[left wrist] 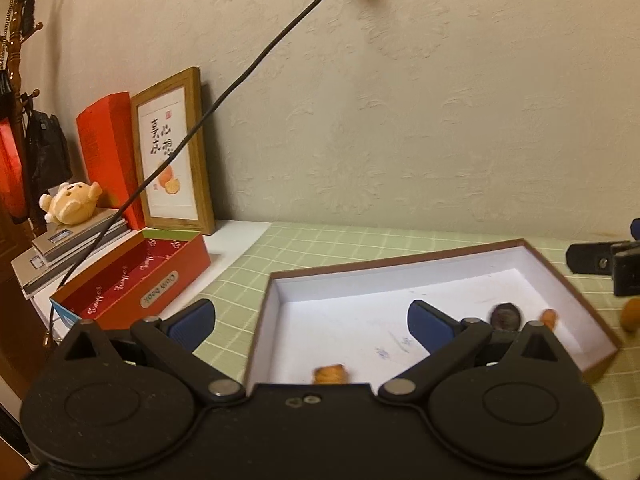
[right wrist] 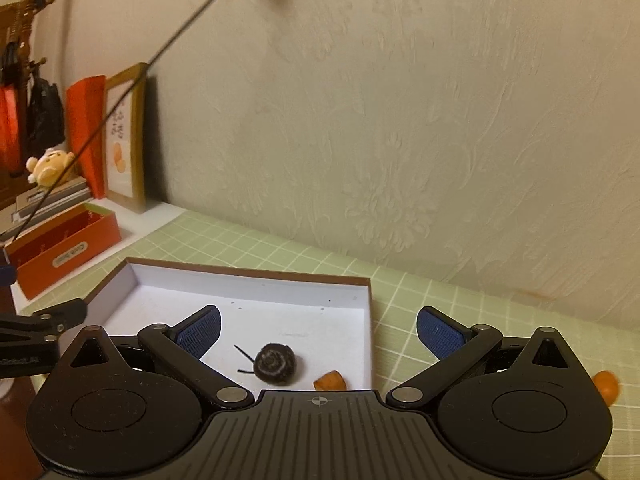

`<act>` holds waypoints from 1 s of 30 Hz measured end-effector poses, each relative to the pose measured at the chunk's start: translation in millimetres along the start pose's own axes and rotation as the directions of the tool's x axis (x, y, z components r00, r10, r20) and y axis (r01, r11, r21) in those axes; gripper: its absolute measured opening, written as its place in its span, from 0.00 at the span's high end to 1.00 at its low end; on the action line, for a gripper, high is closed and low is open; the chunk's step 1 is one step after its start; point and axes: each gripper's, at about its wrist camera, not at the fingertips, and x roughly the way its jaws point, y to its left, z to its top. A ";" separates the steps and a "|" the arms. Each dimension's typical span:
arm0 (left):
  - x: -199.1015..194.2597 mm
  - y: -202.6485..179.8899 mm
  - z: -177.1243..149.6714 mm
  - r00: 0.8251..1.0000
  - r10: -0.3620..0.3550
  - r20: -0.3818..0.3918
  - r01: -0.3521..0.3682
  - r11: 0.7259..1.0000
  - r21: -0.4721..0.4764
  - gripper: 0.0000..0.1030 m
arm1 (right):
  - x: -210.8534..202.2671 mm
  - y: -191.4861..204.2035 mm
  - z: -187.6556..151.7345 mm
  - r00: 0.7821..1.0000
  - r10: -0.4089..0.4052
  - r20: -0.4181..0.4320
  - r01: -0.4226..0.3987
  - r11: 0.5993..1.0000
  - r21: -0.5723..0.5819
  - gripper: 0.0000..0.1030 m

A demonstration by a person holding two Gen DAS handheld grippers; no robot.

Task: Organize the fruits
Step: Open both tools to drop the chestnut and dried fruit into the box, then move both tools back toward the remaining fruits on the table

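Note:
A shallow brown box with a white inside (left wrist: pixel 352 300) (right wrist: pixel 256 296) lies on the green checked cloth. In it sit a dark round knitted fruit (right wrist: pixel 276 362) (left wrist: pixel 505 316), a small orange piece (right wrist: pixel 330 381) (left wrist: pixel 549 316) and another orange piece (left wrist: pixel 330 374) at the near wall. My left gripper (left wrist: pixel 312 324) is open and empty above the box's left part. My right gripper (right wrist: pixel 320 336) is open and empty above the box's right wall. An orange fruit (right wrist: pixel 606 386) (left wrist: pixel 632 314) lies on the cloth right of the box.
A red cardboard box (left wrist: pixel 136 276) (right wrist: pixel 60 256), a framed picture (left wrist: pixel 172 152), a red upright pack (left wrist: pixel 108 148) and a plush toy (left wrist: pixel 72 202) on books stand at the left. A black cable (left wrist: pixel 240 80) hangs across. The wall is close behind.

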 end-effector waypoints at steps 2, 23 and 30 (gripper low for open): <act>-8.7 -6.0 0.4 1.000 -0.012 0.009 0.012 1.000 -0.005 0.06 | -14.3 -0.1 -3.9 1.000 0.006 0.005 -0.006 1.000 0.000 0.00; -42.5 -79.9 -3.9 0.987 -0.158 0.027 0.156 0.987 0.043 0.06 | -76.0 -56.5 -45.7 0.990 -0.140 -0.032 0.142 0.987 0.071 0.00; -47.2 -106.8 -8.2 0.976 -0.217 0.020 0.215 0.974 0.070 0.06 | -89.9 -83.7 -59.3 0.975 -0.213 -0.060 0.218 0.971 0.094 0.00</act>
